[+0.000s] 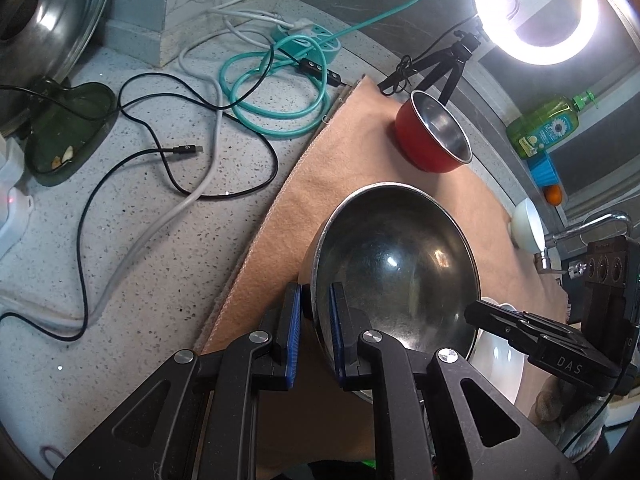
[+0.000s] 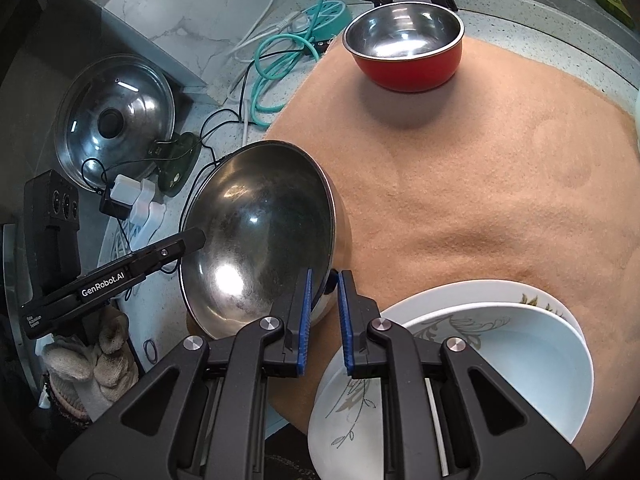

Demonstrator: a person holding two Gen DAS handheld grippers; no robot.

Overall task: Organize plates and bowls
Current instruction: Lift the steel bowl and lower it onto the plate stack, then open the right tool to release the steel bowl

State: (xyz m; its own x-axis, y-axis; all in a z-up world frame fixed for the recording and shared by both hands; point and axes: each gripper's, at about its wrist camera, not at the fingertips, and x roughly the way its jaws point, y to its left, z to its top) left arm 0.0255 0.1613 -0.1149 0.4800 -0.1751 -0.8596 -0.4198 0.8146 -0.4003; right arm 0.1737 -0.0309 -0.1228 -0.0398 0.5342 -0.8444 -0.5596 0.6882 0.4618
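A large steel bowl (image 1: 400,264) (image 2: 260,232) hangs tilted over the tan cloth (image 2: 480,200), gripped from both sides. My left gripper (image 1: 314,300) is shut on its near rim, one blue pad inside and one outside. On the opposite rim, my right gripper (image 2: 324,284) is shut the same way. Each gripper also shows in the other's view: the left gripper (image 2: 196,238) and the right gripper (image 1: 480,312). A white bowl (image 2: 520,368) (image 1: 496,364) sits on a floral white plate (image 2: 352,420) beside the steel bowl. A red bowl (image 1: 436,132) (image 2: 404,36) with steel inside stands at the cloth's far end.
Loose cables and a teal power strip (image 1: 316,40) lie on the speckled counter left of the cloth. A glass pot lid (image 2: 116,120) leans at the back left. A ring light (image 1: 536,8), a dish soap bottle (image 1: 544,128) and a tap (image 1: 580,228) stand at the right.
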